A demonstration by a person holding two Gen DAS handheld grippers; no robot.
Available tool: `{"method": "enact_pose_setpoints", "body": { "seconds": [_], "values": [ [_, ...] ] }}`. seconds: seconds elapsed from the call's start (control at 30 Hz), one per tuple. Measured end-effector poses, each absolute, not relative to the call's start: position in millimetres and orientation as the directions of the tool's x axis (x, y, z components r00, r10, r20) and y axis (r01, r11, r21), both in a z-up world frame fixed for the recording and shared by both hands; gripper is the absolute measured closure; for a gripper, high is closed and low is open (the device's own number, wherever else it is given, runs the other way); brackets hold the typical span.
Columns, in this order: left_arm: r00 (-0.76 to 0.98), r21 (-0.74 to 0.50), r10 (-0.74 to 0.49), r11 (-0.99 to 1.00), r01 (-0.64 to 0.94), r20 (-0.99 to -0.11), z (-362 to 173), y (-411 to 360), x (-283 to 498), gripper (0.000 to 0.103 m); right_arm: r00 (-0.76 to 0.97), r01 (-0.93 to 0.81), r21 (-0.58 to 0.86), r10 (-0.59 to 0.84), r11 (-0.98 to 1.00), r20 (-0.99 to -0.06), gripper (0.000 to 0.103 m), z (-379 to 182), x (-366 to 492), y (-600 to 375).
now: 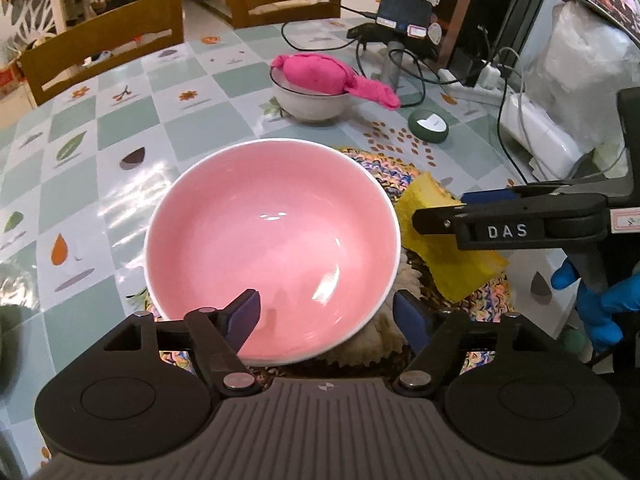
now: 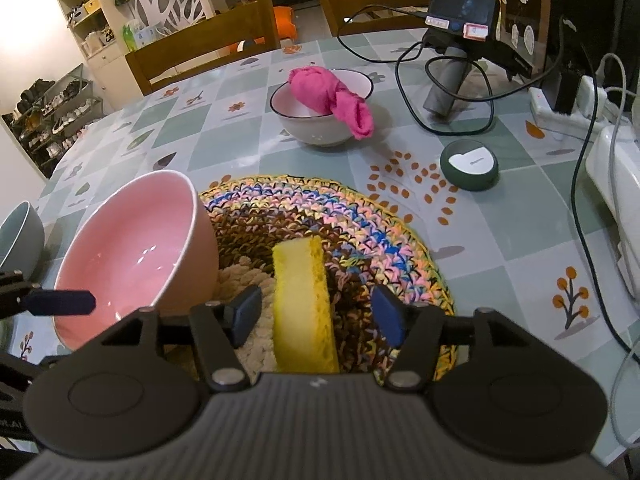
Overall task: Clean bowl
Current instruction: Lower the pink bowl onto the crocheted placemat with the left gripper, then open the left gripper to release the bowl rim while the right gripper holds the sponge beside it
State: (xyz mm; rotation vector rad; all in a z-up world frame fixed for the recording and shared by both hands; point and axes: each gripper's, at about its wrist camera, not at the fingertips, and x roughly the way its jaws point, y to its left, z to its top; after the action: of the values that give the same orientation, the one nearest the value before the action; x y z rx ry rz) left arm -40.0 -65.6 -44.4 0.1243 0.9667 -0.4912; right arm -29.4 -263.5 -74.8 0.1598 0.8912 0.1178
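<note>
A pink bowl (image 1: pixel 272 240) (image 2: pixel 132 248) rests tilted on the left part of a colourful crocheted mat (image 2: pixel 360 220). My left gripper (image 1: pixel 328 318) is open with the bowl's near rim between its fingers; one blue pad sits inside the bowl, the other outside, and neither presses the wall. A yellow sponge (image 2: pixel 304 300) (image 1: pixel 436 256) stands on edge on the mat just right of the bowl. My right gripper (image 2: pixel 315 314) is open around it, with a gap on each side of the sponge. A blue-gloved hand (image 1: pixel 600 300) holds the right gripper.
A white bowl (image 1: pixel 312 100) (image 2: pixel 320 128) holding a pink cloth (image 1: pixel 320 74) stands farther back. A round green device (image 2: pixel 470 164) lies to the right, with cables and a power strip (image 2: pixel 576 100) beyond. A grey bowl (image 2: pixel 20 236) sits at the far left. Wooden chairs line the table's far edge.
</note>
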Motion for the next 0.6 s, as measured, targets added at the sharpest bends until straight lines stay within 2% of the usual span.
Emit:
{"method": "enact_pose_setpoints", "body": {
  "seconds": [0.07, 0.2, 0.47, 0.6],
  "values": [
    [0.469, -0.120, -0.343, 0.889, 0.443, -0.813, -42.8, -64.4, -40.2, 0.025, 0.625, -0.045, 0.177, 0.166, 0.983, -0.763, 0.035, -71.9, -31.4, -261.0],
    [0.474, -0.128, -0.344, 0.894, 0.430, -0.811, -39.8, -62.7, -40.9, 0.020, 0.628, -0.048, 0.160, 0.154, 0.986, -0.763, 0.024, -67.6, -34.0, -258.7],
    [0.480, -0.161, -0.378, 0.887, 0.433, -0.792, -33.1, -63.4, -41.9, 0.018, 0.632, -0.047, 0.166, 0.158, 0.985, -0.759, 0.021, -60.6, -38.4, -262.4],
    [0.503, -0.141, -0.349, 0.903, 0.405, -0.791, -31.7, -63.5, -40.8, 0.015, 0.635, -0.020, 0.178, 0.150, 0.984, -0.758, 0.019, -59.6, -39.6, -268.6]
  ]
}}
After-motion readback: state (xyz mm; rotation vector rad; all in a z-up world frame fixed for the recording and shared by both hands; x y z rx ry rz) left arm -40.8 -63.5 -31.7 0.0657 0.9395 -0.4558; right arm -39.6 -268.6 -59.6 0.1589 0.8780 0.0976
